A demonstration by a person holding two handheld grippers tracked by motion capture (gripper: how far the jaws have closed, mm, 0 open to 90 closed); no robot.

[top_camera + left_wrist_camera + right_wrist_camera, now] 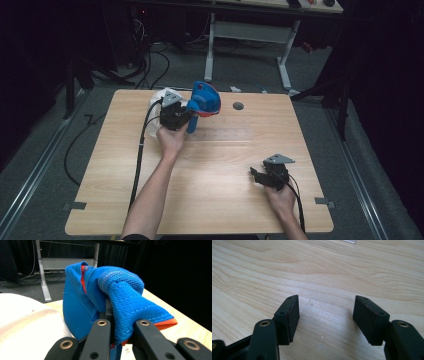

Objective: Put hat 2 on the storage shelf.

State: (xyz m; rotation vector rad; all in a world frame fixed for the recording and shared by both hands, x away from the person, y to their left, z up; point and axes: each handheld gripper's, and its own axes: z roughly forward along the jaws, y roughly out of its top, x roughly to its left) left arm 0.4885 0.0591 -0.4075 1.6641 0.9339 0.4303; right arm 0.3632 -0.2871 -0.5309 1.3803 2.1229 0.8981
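The worktop (210, 190) is the largest thing here, a pale wood board, and the right tongs (258, 176) rest low over its bare near part, well apart from everything else. In the right gripper view the two jaws stand wide apart with only wood grain between them, so these tongs are open and hold nothing.

Next in size is a white rounded object (22, 322). It lies just beside the left tongs (187, 117), on their left side in the left gripper view. I cannot tell what it is; it looks like cloth or a soft bag.

The blue cloth (117, 297) is smaller. It is a mesh piece with an orange lining, bunched up, and it hangs from the left tongs above the far part of the worktop. The jaws of these tongs are closed on a fold of it, and the rest stands up in front of them and drops a little below.

What can go wrong, I think: the hold is only on a thin fold near the edge of the cloth. If the left tongs move fast or turn, the fold may slide out and the cloth falls back on the worktop. The loose lower part may also drag over the white object and pull it along. The right tongs are too far away to help quickly.
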